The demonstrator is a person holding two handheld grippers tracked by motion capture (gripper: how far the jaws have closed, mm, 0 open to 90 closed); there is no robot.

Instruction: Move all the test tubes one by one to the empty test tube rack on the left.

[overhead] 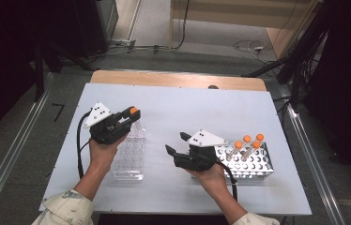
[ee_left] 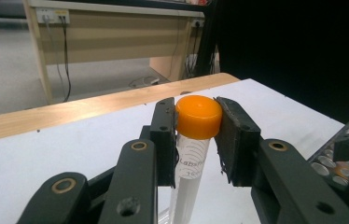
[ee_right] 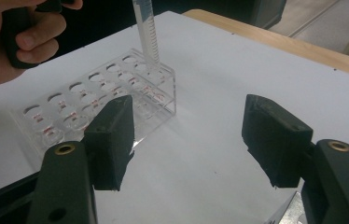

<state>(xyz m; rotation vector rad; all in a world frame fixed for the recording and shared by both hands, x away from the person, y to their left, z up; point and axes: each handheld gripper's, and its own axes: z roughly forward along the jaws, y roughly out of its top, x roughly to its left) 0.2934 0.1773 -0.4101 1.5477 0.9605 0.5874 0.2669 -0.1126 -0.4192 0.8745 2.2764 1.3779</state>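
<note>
Orange caps the tube (ee_left: 196,140) that the left gripper (ee_left: 195,135) has clamped between its pads, the jaws closed tight on either side of the cap; that close view shows printed lettering on the clear body just below. From the high view the same left gripper (overhead: 125,117) sits over the far end of the clear rack (overhead: 129,152), and only the cap peeks out beyond the jaws. The right gripper view gives what neither of those does: the tube's lower end, with its graduation marks, reaching down to a hole at the far corner of the clear rack (ee_right: 93,100), though whether it has entered the hole is hard to tell. The right gripper (ee_right: 186,140) is spread wide with nothing between its jaws, hovering above bare table (ee_right: 219,60). In the high view it (overhead: 176,143) lies right of the clear rack, just left of a white rack (overhead: 253,161) holding four more orange-capped tubes (overhead: 248,143). A hand (ee_right: 9,42) shows at the near left.
</note>
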